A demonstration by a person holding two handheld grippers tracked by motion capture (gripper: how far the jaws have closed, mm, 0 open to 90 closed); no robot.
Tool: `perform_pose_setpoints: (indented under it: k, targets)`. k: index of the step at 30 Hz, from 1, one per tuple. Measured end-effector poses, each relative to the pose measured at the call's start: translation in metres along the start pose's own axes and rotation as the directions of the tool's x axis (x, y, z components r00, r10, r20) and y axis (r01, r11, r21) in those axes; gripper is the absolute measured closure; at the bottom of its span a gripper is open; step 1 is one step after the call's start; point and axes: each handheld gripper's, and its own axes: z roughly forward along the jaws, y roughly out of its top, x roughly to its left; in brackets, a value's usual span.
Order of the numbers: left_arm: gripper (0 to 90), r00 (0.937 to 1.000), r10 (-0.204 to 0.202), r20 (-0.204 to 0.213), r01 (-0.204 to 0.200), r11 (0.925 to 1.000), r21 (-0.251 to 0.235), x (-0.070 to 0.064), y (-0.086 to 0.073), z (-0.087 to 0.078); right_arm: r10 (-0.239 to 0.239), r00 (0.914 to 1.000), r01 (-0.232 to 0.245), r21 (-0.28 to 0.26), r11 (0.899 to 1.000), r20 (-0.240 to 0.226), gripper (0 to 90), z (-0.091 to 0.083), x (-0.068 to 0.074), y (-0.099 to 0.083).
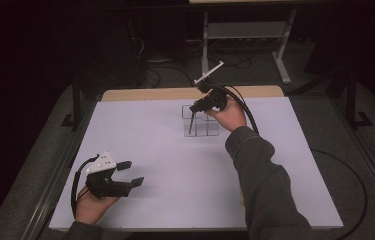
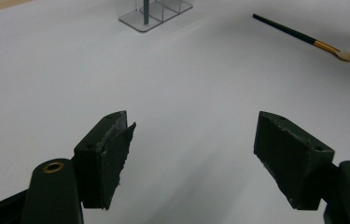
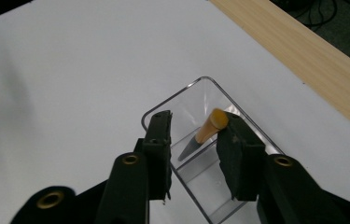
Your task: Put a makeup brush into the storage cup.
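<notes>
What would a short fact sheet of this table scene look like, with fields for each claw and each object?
Left claw: open, holding nothing, low over the white table
Right claw: open, above the clear organizer
Brush in organizer: leaning inside a compartment, tan end up, resting against one jaw
Spare brush: lying flat on the table, apart from the organizer
Table edge: wooden strip at the far side

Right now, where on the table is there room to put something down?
The wide white middle between the left gripper and the clear box is bare. The far left corner looks free too. It is crowded at the box, where the right gripper hovers over a brush.
</notes>
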Motion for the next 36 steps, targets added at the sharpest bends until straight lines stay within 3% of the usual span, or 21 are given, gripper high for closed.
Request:
perform_pose_setpoints:
  k: [1,9,18,36]
  targets:
    - [26.2,0.9999,0.016,-0.001,-0.016,0.9998,0.011,0.001,0.000,0.000,0.012,0.9999,-0.012,-0.009,1.000,-0.006,62.7,-0.002,0.001,-0.001]
    - [26.1,1.0000,-0.003,0.002,0.003,1.0000,0.002,-0.002,0.000,0.002,0.024,0.9997,-0.024,-0.026,0.999,-0.007,61.3,-0.011,-0.001,-0.010]
    - [26.1,0.9999,0.016,0.005,-0.016,0.9998,0.009,-0.001,0.001,0.003,0.036,0.9992,-0.037,-0.033,0.999,-0.015,61.3,-0.016,-0.003,-0.021]
    - [25.9,1.0000,0.000,0.007,0.000,1.0000,-0.005,-0.001,0.000,0.005,0.053,0.9981,-0.055,-0.053,0.997,-0.031,58.4,-0.028,-0.003,-0.040]
